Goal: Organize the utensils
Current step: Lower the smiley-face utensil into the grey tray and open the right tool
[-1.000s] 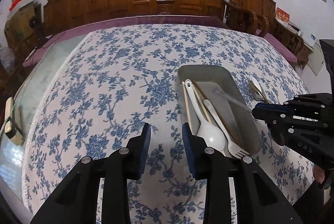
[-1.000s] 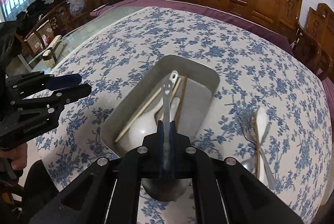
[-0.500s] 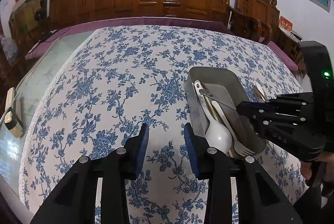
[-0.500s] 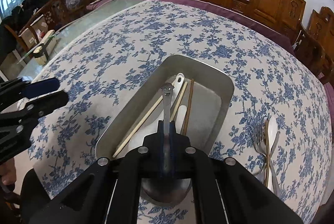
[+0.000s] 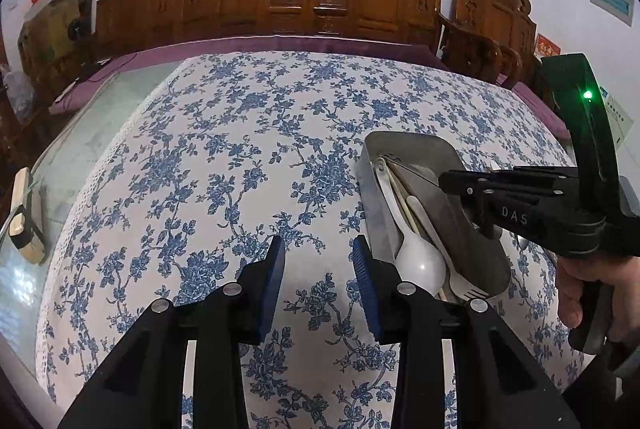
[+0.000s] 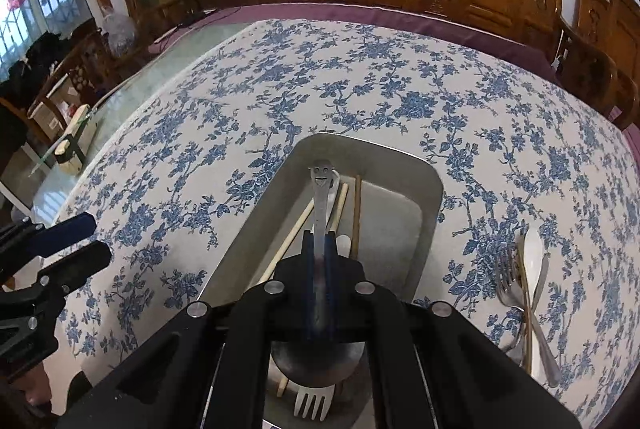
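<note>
**Inspector:** Right gripper (image 6: 319,261) is clamped on the handle of a metal spoon (image 6: 319,201); the smiley-stamped end projects ahead of the jaws, and the bowl hangs beneath the gripper body. Against the earlier frames, the gripper now sits further in over the metal tray (image 6: 430,205), which fills more of its view.

**Reviewer:** And the spoon relative to the tray?

**Inspector:** Above the tray's interior, aligned roughly along its length. Directly beneath and ahead of the jaws lie chopsticks (image 6: 294,237), a white spoon (image 5: 418,261) and a fork (image 6: 314,403). Contact between the held spoon and the contents cannot be confirmed.

**Reviewer:** Left gripper?

**Inspector:** Left gripper (image 5: 319,261) is parted and empty, hovering over the floral tablecloth (image 5: 224,165) just to the left of the tray. No meaningful change there.

**Reviewer:** Implication for the task?

**Inspector:** Judged as the placing step: the spoon appears positioned for release into the tray. A further cluster of utensils (image 6: 528,293) lies on the cloth, to the right of the right gripper, outside the tray, so sorting is not finished.
</note>
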The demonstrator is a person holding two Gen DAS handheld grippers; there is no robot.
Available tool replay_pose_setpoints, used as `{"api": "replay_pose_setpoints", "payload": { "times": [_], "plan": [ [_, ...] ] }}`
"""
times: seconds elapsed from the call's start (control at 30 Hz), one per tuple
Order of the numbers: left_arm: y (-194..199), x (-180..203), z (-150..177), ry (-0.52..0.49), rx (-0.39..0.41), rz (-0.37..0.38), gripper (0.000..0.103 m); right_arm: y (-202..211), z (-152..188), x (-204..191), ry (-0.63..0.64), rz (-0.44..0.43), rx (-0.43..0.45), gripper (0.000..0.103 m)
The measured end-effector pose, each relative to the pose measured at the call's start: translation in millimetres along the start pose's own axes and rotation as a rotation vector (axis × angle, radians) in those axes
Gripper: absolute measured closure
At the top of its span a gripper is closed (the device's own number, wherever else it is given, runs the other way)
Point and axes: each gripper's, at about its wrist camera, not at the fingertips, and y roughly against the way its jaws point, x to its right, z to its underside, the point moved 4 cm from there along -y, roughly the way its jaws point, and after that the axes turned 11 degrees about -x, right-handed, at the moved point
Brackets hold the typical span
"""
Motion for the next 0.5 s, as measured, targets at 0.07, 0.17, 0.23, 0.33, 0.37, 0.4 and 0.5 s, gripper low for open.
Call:
{"api": "replay_pose_setpoints", "payload": {
  "times": [0.07, 0.17, 0.23, 0.33, 0.37, 0.4, 0.5],
  "plan": [
    [0, 1, 0, -0.003, 0.001, -0.001, 0.070, -1, 1, 1, -0.011, -0.013, -0.006, 0.096],
    [1, 4, 0, -0.009, 0.002, -0.003, 0.070, 0, 2, 1, -0.025, -0.050, 0.004, 0.095],
    [1, 5, 0, -0.014, 0.004, -0.001, 0.070, 2, 2, 0, -0.020, -0.071, 0.008, 0.095],
    [4, 9, 1, -0.023, 0.009, -0.005, 0.070, 8, 5, -2, 0.000, -0.071, 0.022, 0.095],
    [5, 9, 1, -0.026, 0.011, -0.005, 0.070, 12, 7, -3, 0.007, -0.078, 0.029, 0.095],
    [6, 11, 1, -0.030, 0.015, -0.006, 0.070, 15, 9, -3, 0.012, -0.080, 0.034, 0.095],
    [8, 15, 1, -0.039, 0.021, -0.004, 0.067, 32, 20, -1, 0.037, -0.069, 0.058, 0.095]
  ]
}}
